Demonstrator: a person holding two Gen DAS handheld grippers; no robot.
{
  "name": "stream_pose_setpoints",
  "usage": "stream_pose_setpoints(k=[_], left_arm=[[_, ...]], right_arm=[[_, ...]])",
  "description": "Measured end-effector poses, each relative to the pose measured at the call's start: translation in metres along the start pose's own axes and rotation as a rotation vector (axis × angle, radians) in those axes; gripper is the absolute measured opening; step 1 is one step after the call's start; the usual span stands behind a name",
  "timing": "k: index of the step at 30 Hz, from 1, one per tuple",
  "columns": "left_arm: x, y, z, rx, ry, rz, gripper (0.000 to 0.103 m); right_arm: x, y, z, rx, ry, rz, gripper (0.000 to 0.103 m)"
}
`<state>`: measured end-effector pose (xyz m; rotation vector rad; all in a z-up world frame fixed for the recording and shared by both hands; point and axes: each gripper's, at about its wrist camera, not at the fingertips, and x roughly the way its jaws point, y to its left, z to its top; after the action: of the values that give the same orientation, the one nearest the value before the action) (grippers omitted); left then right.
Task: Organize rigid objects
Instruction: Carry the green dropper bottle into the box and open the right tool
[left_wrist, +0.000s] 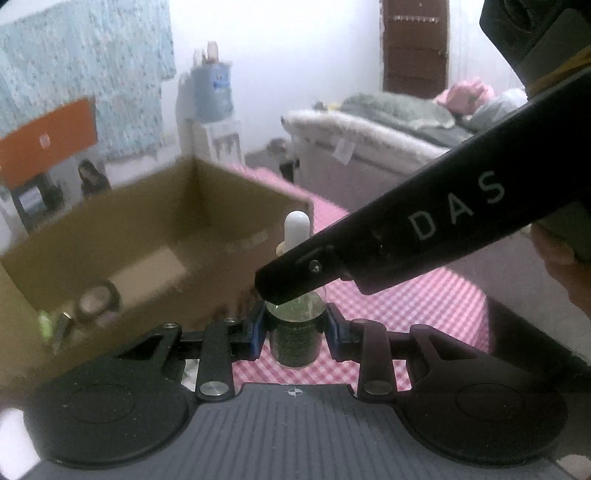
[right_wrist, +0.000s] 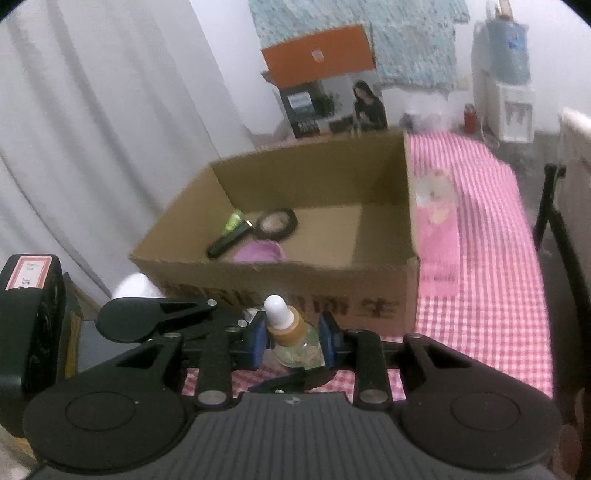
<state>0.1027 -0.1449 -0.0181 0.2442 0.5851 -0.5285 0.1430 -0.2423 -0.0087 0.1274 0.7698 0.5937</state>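
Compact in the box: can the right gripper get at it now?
Probably not yet. The open-topped box leaves the compact exposed, but the right gripper is shut on the dropper bottle, as is the left gripper.

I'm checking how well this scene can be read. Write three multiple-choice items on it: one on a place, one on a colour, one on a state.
1. Where is the compact?
A. In the box
B. On the cloth
C. Between gripper pads

2. What colour is the dropper bulb?
A. Green
B. White
C. Orange

3. How is the bottle held?
A. Lying loose on the cloth
B. By one gripper only
C. By both: left hand-held gripper and right hand-held gripper

Answers:
1 A: it lies on the box floor by a green-tipped tube.
2 B: the bulb is plainly white.
3 C: blue pads flank the bottle in both wrist views.
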Motion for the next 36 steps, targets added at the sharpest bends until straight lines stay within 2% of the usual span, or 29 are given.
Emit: stream_pose_setpoints(k=[4,5,6,12,17,23,30,36], left_arm=[[-0.029,0.015,0.020,-0.004,-0.054,0.009,0.032],[-0.033,0.021,0.025,-0.017,-0.060,0.004,0.032],[-0.036,0.028,0.032,-0.031,-0.066,0.004,0.032],[-0.031,0.074,0.066,-0.067,-0.049,0.039,0.032],[0.006,0.119,0.091,-0.114,0.050,0.042,0.032],[0.060,0.159,0.098,-0.182,0.191,0.029,0.031],[0.112,0.181,0.093,-0.170,0.305,0.036,0.032],[0.133,0.189,0.089,-0.178,0.360,0.031,0.033]], right_arm=[[-0.023,0.023,0.022,-0.090,-0.071,0.018,0.028],[-0.026,0.027,0.030,-0.108,-0.082,0.027,0.022],[-0.028,0.031,0.039,-0.130,-0.093,0.035,0.022],[-0.009,0.041,0.100,-0.174,-0.090,0.105,0.022],[0.036,0.031,0.148,-0.151,-0.033,0.137,0.022],[0.102,0.010,0.178,-0.098,0.065,0.134,0.022],[0.162,-0.015,0.185,-0.074,0.152,0.096,0.022],[0.196,-0.037,0.180,-0.038,0.195,0.060,0.022]])
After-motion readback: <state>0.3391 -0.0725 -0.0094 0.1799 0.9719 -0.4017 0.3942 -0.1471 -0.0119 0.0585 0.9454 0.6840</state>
